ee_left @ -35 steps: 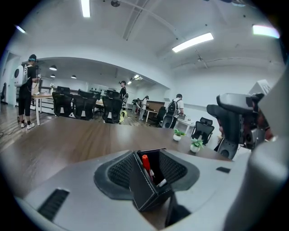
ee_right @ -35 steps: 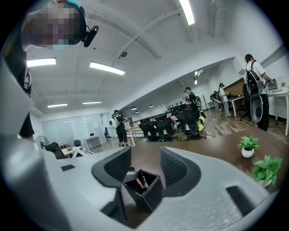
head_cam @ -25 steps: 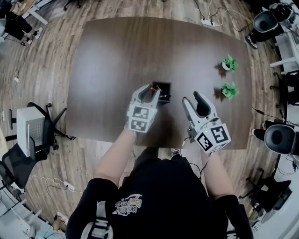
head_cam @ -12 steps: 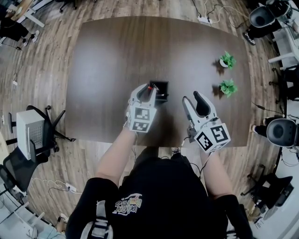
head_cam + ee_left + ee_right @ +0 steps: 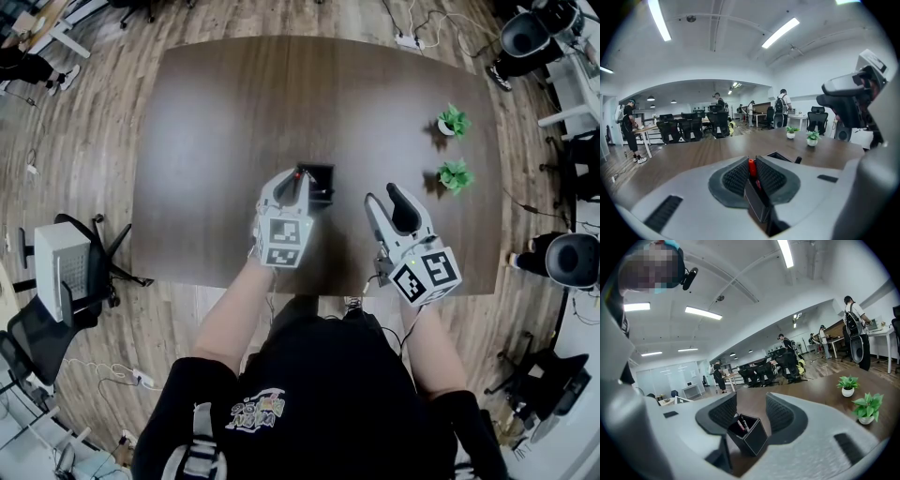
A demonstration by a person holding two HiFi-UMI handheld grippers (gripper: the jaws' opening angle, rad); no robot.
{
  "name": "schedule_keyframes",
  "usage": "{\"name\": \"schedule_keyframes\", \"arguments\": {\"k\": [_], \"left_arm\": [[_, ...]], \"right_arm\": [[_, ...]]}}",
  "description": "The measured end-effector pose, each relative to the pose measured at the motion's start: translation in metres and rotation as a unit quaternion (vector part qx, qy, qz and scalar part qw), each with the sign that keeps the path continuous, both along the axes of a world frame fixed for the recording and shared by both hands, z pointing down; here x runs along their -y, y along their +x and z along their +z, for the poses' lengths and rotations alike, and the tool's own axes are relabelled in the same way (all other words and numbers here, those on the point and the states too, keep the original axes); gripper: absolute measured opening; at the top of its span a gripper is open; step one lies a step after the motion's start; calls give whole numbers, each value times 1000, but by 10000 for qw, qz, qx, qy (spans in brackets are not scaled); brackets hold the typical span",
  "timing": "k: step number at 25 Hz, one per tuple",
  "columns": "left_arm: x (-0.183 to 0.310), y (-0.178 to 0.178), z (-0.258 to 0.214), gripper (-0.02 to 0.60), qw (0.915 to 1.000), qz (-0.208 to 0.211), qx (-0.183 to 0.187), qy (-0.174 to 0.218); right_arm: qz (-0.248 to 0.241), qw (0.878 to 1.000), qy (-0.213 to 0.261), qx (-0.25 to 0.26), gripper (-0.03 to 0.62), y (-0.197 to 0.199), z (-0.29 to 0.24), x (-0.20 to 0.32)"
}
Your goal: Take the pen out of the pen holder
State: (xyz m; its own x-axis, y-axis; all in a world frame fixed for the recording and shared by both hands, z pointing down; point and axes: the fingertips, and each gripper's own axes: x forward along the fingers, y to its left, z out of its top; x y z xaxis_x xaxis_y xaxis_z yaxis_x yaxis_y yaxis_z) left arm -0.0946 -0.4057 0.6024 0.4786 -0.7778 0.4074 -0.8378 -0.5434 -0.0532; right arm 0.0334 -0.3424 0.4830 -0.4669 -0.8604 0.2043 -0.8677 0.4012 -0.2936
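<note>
Red-topped pen in the pinch: clamped upright between the narrow pads of the left hand-held gripper, jaws having just closed in. Lower end down inside the black pen holder, standing on the dark wood desk. Holding the right hand-held gripper wide and empty, just beside the holder.

The holder stands near the middle of the table. The left tongs (jaws just closing) have a pen between them, above the holder's left edge. The right tongs are to its right, and two plants stand further right.
</note>
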Motion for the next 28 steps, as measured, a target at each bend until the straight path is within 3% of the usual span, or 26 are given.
{"name": "schedule_keyframes", "arguments": {"k": [13, 17, 22, 28], "left_arm": [[-12, 5, -50, 31, 9985, -266, -229, 416], [-22, 3, -78, 29, 9966, -426, -345, 609], [-45, 9, -110, 29, 9934, -688, -473, 783], [-79, 5, -147, 29, 9872, -1084, -546, 1036]], "right_arm": [[-155, 9996, 225, 73, 198, 16, -20, -19], [-359, 9987, 344, 83, 144, 17, -30, -27], [-688, 9962, 519, 141, 9, 27, -46, -43], [-1152, 9904, 728, 215, 6, 30, -60, -59]]}}
